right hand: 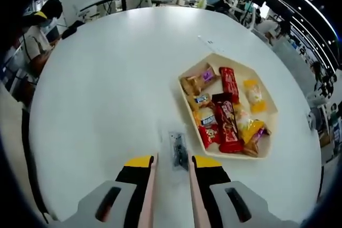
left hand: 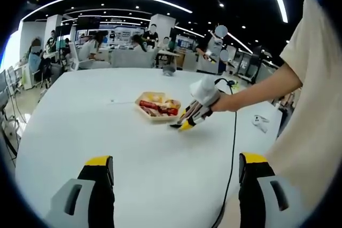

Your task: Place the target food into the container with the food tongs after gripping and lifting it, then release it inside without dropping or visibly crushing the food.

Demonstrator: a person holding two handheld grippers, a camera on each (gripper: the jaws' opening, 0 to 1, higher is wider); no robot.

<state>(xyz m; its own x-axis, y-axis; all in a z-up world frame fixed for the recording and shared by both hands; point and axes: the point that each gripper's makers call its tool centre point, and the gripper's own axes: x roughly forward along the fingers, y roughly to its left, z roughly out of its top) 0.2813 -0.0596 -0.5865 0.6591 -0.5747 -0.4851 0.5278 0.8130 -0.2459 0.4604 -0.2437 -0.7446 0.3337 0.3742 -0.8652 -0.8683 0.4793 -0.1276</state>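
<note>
A small clear packet with dark food [right hand: 178,150] lies on the white table just outside the tray's near corner. My right gripper [right hand: 172,159] is shut on pale pink food tongs [right hand: 151,185], whose two arms run up between its jaws. The tong tips stand a little apart on either side of the packet's near end; I cannot tell whether they touch it. The beige container tray [right hand: 267,111] holds several snack packets in red, yellow and brown wrappers. The left gripper view shows the right gripper [left hand: 188,121] at the tray [left hand: 143,97]. My left gripper [left hand: 176,159] is open and empty above bare table.
A black cable [left hand: 233,148] trails from the right gripper across the round white table [left hand: 96,116]. A small white object [left hand: 260,123] lies near the table's right edge. A person's arm and shirt are on the right. People sit at desks beyond the table.
</note>
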